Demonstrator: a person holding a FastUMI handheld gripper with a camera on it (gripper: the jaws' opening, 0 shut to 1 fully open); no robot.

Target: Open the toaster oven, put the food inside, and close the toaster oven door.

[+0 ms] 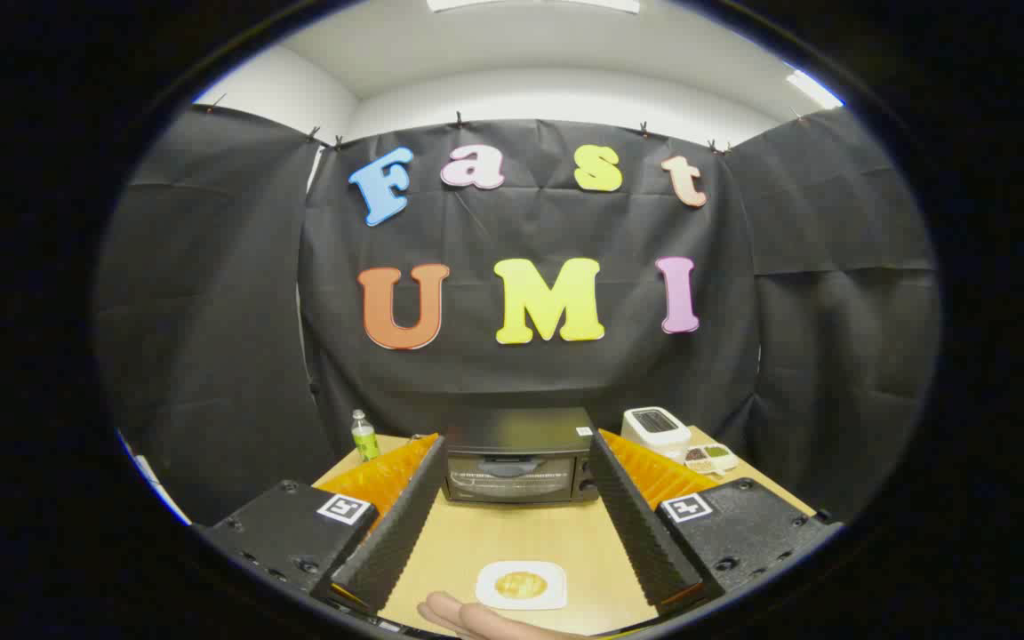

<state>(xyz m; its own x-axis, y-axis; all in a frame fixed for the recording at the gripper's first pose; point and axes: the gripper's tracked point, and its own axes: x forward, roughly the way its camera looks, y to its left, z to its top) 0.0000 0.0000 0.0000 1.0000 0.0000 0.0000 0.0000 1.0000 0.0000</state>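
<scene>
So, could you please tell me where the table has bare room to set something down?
The widest free patch lies between the open claw fingers, from the plate of food up to the closed toaster oven. It is crowded right of the oven, by the white appliance and snack tray; a bottle stands left.

Open lane to the oven, one plate in it

Between the spread fingers (pixel 516 524) bare table (pixel 512 538) runs to the shut oven (pixel 519 462); a plate (pixel 522 585) and a hand (pixel 476 618) sit near, a bottle (pixel 364 436) and toaster (pixel 656 430) flank the oven.
</scene>
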